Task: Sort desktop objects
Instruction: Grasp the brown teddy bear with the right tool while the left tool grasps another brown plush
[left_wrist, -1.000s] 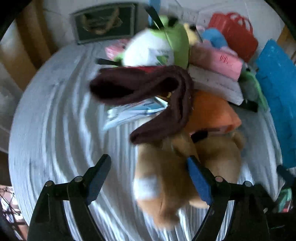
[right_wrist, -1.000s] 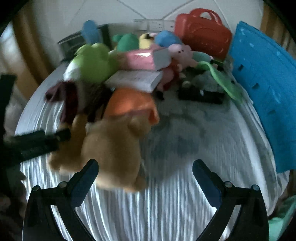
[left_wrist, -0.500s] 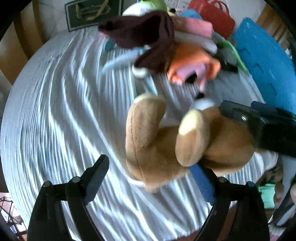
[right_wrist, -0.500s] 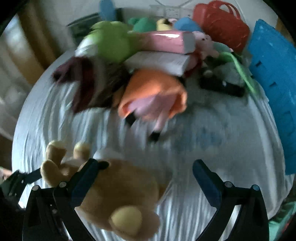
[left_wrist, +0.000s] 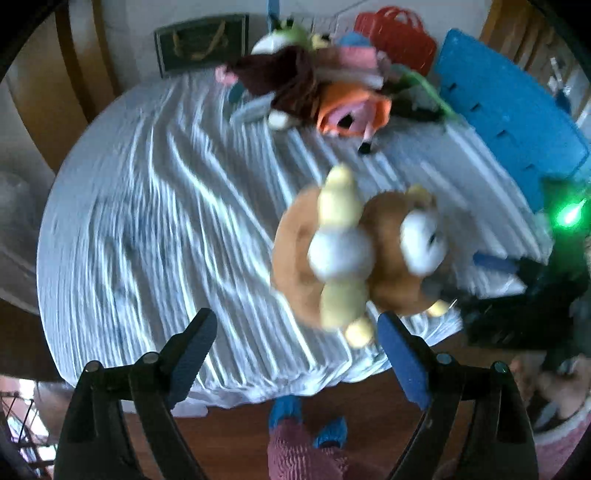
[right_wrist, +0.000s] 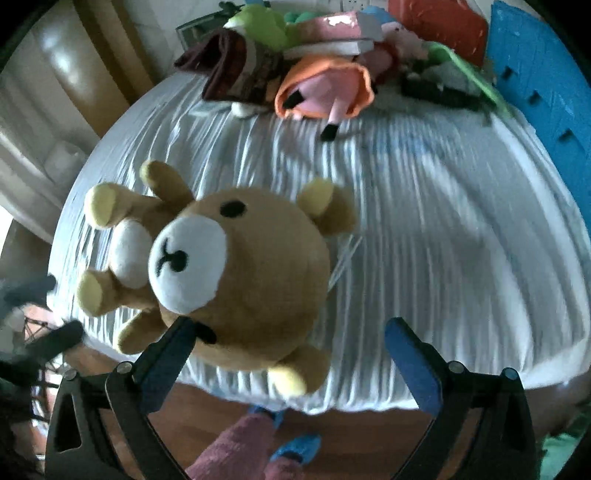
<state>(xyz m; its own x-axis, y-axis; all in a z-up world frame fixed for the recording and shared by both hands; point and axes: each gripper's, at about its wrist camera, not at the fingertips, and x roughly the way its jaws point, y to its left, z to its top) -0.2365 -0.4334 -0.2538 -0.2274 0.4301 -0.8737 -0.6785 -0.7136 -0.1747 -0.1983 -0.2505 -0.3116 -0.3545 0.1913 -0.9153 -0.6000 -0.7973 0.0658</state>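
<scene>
The teddy bear (right_wrist: 236, 280) sits at the table's near edge, touched by no pad. Both the left gripper (left_wrist: 291, 354) and the right gripper (right_wrist: 288, 354) have their fingers spread with nothing pinched, so a careless nudge could tip it onto the floor (right_wrist: 369, 443).

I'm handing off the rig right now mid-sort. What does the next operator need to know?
Left gripper: open, nothing between the pads.
Right gripper: open; the brown teddy bear overlaps its left finger, not pinched.
The bear is at the near edge of the white-clothed table, apart from the pile of plush toys, books and cloth at the far side.
Done: bear separated.
Left: place the bear, then sort the pile.
</scene>
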